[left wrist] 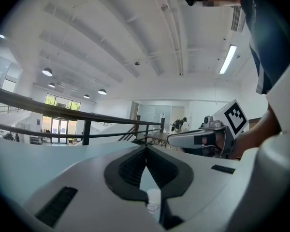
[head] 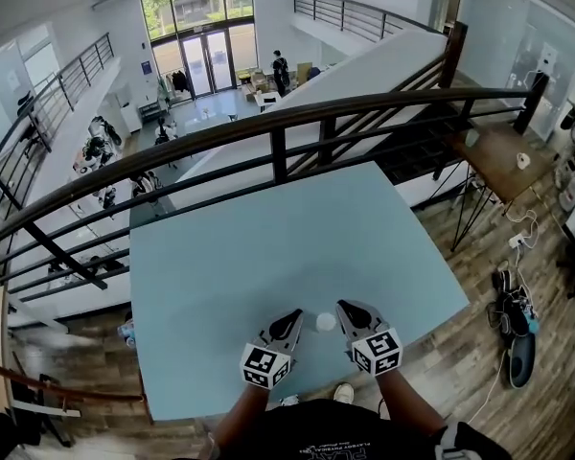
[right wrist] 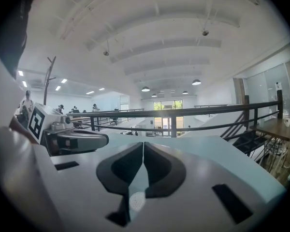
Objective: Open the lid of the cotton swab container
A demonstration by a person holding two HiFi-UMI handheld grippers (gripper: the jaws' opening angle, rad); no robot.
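The small white round cotton swab container (head: pixel 326 322) stands on the pale blue counter (head: pixel 268 247), close to its near edge and in front of the person. Its lid looks to be on, though it is too small in the head view to be sure.

The left gripper (head: pixel 297 316) lies just beside the container on its left, and the right gripper (head: pixel 342 308) just beside it on its right. Both tips angle inward toward it. From above I cannot tell whether either tip touches it.

In the left gripper view the black fingers (left wrist: pixel 130 170) are pressed together at their tips with nothing between them. The container shows as a white cylinder low in the slit behind the tips. In the right gripper view the fingers (right wrist: pixel 159 166) are likewise closed tip to tip and empty, and the container appears as a pale round patch at the base of the slit.

Beyond the far edge of the counter runs a dark curved metal railing (head: pixel 278 123). A brown wooden side table (head: pixel 498 156) stands well apart at the right on the wood-plank floor (head: pixel 470 343).
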